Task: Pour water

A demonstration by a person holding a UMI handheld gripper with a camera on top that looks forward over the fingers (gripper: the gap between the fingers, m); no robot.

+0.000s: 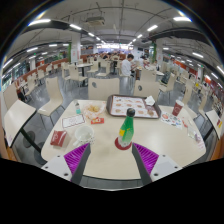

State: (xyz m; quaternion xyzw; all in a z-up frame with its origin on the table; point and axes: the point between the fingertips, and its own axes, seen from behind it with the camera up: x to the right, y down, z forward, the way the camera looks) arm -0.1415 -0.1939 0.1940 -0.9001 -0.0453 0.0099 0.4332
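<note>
- A large canteen hall under rows of ceiling lights, filled with many pale tables and chairs; a person (pixel 127 66) stands far back among them.
- A round white table (pixel 100 150) lies directly ahead of the gripper, with one light chair (pixel 101 89) pushed up at its far edge.
- One bottle (pixel 126 130) with a green body, yellow cap and red base stands upright near the table's near edge, just ahead of the fingers and between their lines, touching neither.
- The gripper (pixel 108 162) is spread wide, holding nothing; both magenta pads (pixel 75 155) show.
- One tray (pixel 132 106) sits toward the far edge, holding small dark pieces too small to make out.
- One red cup (pixel 177 108) stands toward the right edge; its contents cannot be seen.
- One small clear bottle (pixel 76 109) stands left of centre, beside a flat card (pixel 73 122).
- A few packets and wrappers (pixel 83 132) lie on the left side, near the left finger.
</note>
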